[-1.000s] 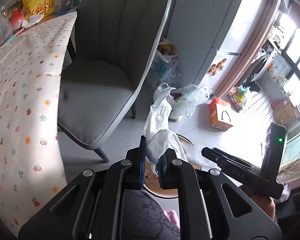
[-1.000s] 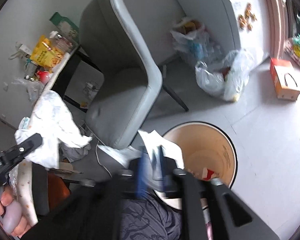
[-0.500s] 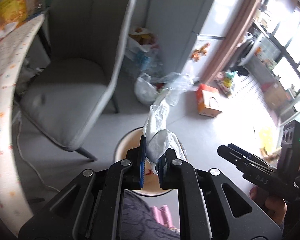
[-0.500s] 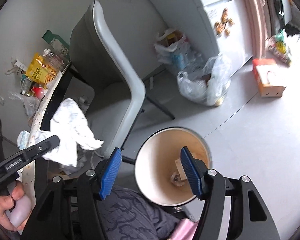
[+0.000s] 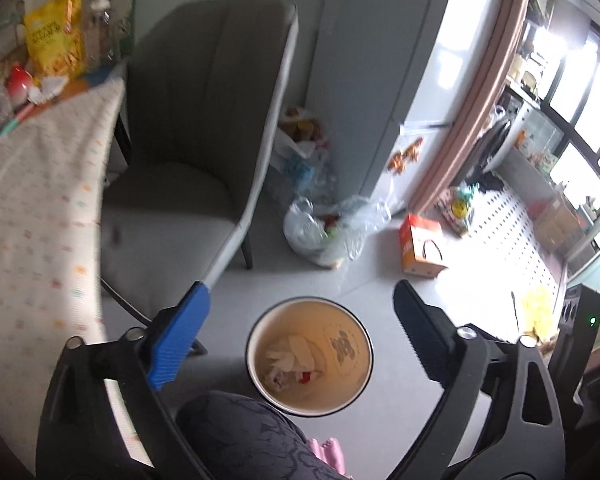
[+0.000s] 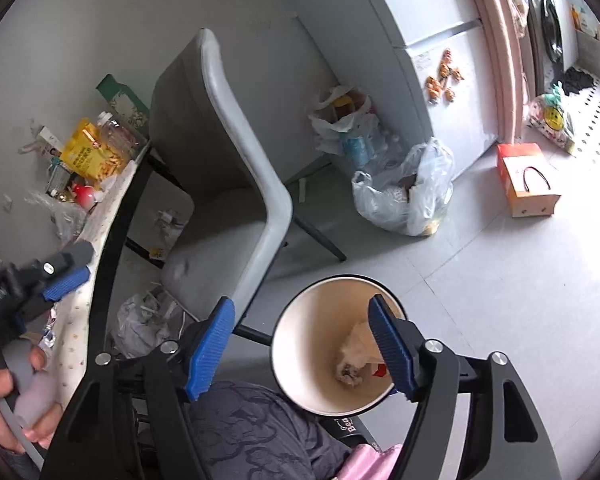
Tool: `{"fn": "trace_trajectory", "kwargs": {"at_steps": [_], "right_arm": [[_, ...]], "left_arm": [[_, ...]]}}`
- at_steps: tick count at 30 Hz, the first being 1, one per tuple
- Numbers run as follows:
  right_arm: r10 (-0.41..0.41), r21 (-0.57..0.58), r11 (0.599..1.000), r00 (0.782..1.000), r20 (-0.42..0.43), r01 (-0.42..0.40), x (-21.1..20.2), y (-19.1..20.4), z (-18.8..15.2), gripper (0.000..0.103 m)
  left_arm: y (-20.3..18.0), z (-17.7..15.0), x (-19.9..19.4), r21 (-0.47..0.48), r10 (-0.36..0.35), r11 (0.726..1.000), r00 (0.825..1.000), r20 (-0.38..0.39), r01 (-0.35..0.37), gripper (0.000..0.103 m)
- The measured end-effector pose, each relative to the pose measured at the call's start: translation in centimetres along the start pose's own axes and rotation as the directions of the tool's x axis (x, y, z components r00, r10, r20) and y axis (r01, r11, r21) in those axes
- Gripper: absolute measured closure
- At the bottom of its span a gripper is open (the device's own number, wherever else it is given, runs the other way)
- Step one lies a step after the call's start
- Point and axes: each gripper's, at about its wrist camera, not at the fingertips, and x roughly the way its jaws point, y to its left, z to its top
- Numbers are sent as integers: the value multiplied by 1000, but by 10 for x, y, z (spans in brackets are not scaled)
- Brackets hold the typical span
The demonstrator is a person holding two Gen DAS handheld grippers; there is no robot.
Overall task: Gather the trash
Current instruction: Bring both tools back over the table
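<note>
Released since the earlier frame: crumpled tissue point(image 5: 284, 362) now lies in the bin point(image 5: 260, 336), below and between the left gripper point(image 5: 300, 330) fingers. Both jaws opening, nothing between them. Right gripper point(image 6: 304, 344) hangs over the same bin, beside the grey chair point(image 5: 180, 200).

left claw point(image 5: 300, 328) opening, empty, right claw point(image 6: 302, 346) opening, empty
</note>
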Motion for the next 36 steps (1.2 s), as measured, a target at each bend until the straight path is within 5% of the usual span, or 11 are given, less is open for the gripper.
{"fn": "trace_trajectory", "kwargs": {"at_steps": [6,13,20,28,36], "right_arm": [[20,-70,997,998,51,-17,-19,38,4,7],[64,-131,990,990,123,-48,-46,84,8,7],[34,-206,979,982,186,5,-57,136,9,7],[-14,-242,968,978,210,65,-53,184,-2,7],[77,-329,944,972,224,2,-56,237,-23,7]], "left_arm": [[22,6,-39,-54,18,998,997,72,-14,6],[49,6,-77,-102,49,994,990,134,-35,6],[83,-3,-114,-163,102,984,976,194,-71,6],[128,-22,-158,-267,281,942,913,296,-203,6],[182,-50,-190,-324,288,929,900,328,-180,6]]}}
